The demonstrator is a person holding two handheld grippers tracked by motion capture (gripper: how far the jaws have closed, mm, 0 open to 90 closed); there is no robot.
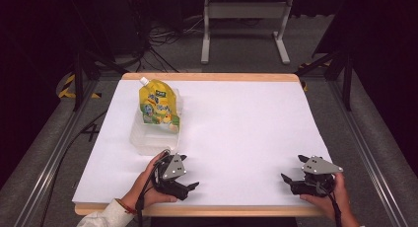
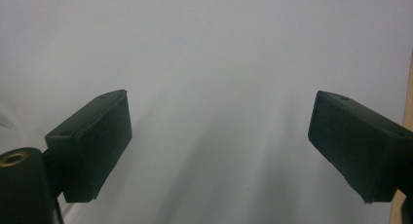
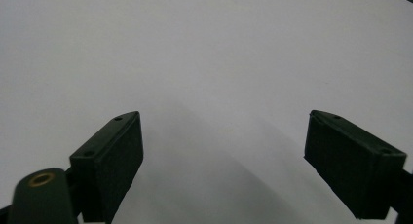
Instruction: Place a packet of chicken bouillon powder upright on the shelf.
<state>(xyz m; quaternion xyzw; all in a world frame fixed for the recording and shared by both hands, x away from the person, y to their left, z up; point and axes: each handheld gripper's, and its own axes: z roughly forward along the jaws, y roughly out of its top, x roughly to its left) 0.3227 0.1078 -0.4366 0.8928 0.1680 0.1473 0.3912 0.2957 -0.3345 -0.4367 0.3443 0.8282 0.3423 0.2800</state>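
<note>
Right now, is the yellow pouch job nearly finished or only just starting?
It looks like it's only starting. Done: the yellow pouch stands in the clear plastic tub at the table's far left. In hand: nothing; the left gripper and right gripper are both open and empty, low near the front edge. Left: whatever handling the pouch needs, and the left gripper is closer to it.

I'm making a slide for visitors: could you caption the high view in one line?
Two hand-held grippers, left gripper and right gripper, rest open near a yellow pouch in a clear container.
</note>
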